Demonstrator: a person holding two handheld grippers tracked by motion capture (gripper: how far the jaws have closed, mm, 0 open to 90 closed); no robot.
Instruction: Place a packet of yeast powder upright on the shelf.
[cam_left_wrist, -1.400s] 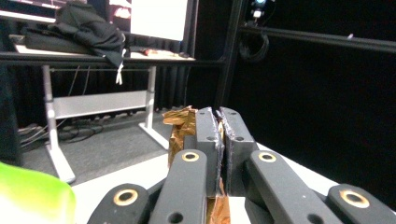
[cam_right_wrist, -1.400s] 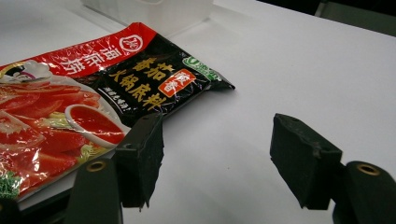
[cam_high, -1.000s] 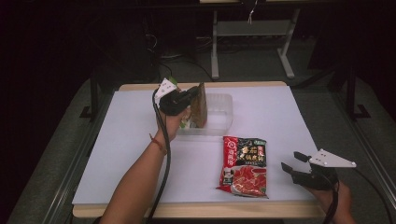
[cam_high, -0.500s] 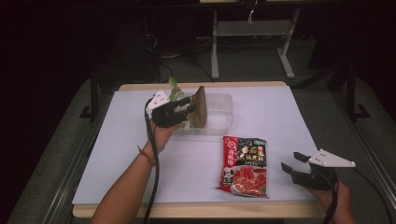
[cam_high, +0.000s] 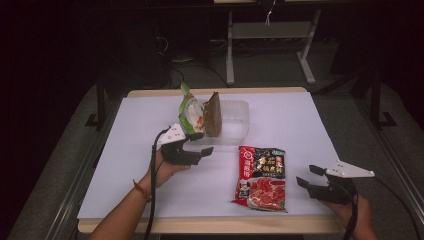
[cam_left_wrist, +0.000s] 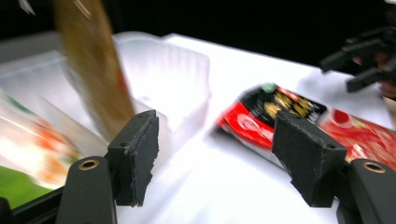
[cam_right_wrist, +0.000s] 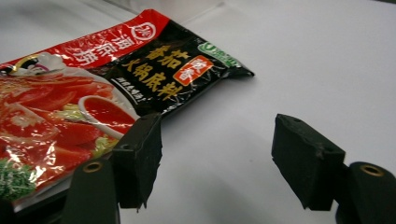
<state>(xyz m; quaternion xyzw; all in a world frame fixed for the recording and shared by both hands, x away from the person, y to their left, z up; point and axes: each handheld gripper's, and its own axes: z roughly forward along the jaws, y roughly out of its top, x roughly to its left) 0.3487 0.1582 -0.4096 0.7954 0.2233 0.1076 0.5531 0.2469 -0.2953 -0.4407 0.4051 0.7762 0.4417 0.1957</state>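
From the high view, my left tongs (cam_high: 200, 142) sit just near of the clear tub (cam_high: 234, 122) at the far middle of the bench (cam_high: 125, 165); their jaws have just been opening and nothing is between them. A green packet (cam_high: 190, 112) and a brown packet (cam_high: 212, 114) stand on edge in the tub's left end. The red and black packet (cam_high: 261, 176) lies flat on the bench, near and right of the tub. My right tongs (cam_high: 309, 176) rest just right of it, spread and empty.

In the left tongs view, the pads (cam_left_wrist: 138, 154) stand wide apart, the tub (cam_left_wrist: 180, 70) and the brown packet (cam_left_wrist: 95, 70) beyond them.

In the right tongs view, the pads (cam_right_wrist: 140, 154) gape over bare bench beside the red packet (cam_right_wrist: 84, 98).

I judge two packets stowed and one left to pick up.
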